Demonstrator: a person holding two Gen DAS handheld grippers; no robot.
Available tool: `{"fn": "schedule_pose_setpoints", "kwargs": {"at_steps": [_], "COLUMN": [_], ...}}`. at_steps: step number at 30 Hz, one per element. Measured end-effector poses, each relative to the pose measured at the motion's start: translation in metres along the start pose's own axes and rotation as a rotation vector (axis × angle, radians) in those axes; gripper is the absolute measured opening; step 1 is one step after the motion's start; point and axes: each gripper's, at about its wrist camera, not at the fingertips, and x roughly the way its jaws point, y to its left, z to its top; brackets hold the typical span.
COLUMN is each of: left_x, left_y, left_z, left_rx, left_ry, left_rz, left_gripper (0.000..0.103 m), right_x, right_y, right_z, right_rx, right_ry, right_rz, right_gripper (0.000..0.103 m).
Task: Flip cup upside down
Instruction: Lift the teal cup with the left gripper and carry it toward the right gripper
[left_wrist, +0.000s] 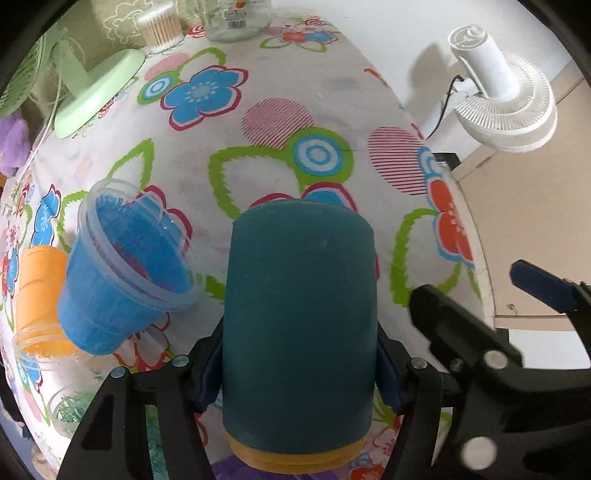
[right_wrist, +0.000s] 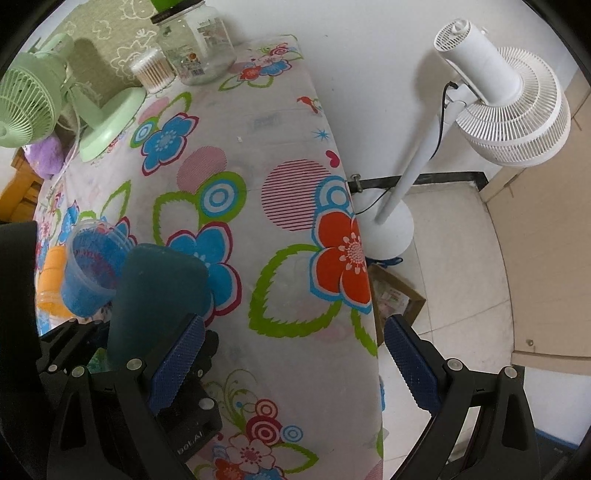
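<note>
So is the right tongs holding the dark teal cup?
No, the right tongs are open and hold nothing, while the left tongs are clamped on the dark teal cup.

"dolai" embossed, upside down, on black gripper body (right_wrist: 190, 435); jar label (right_wrist: 195, 59) illegible.

Cups (left_wrist: 299, 317) – four at least: one teal, clamped; one blue (left_wrist: 122, 273); one orange (left_wrist: 40, 295); one clear with green shreds (left_wrist: 70, 410) at the frame edge. Fans – two: a green desk fan (right_wrist: 33, 107) and a white standing fan (right_wrist: 502, 110). One glass jar (right_wrist: 199, 48). One tub of cotton swabs (right_wrist: 151, 72). Grippers – two: left (left_wrist: 299, 380), right (right_wrist: 291, 365).
</note>
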Motion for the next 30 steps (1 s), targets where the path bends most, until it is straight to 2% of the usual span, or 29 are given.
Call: {"fn": "schedule_pose_setpoints", "kwargs": {"at_steps": [10, 15, 22, 30], "left_x": [-0.040, -0.066, -0.110, -0.145], "left_y": [0.006, 0.008, 0.040, 0.094], "left_z": [-0.003, -0.008, -0.023, -0.052], "left_rx": [0.015, 0.018, -0.022, -0.089], "left_ry": [-0.071, -0.121, -0.171, -0.213], "left_rz": [-0.033, -0.026, -0.025, 0.032], "left_gripper": [0.069, 0.069, 0.069, 0.069], "right_x": [-0.038, -0.065, -0.094, -0.107], "right_y": [0.010, 0.026, 0.064, 0.125], "right_z": [-0.001, -0.003, -0.009, -0.021], "right_rx": [0.011, 0.004, -0.010, -0.071], "right_ry": [-0.062, -0.100, -0.134, -0.144], "right_rz": [0.020, 0.040, 0.086, 0.137], "right_gripper": [0.099, 0.099, 0.099, 0.099]}}
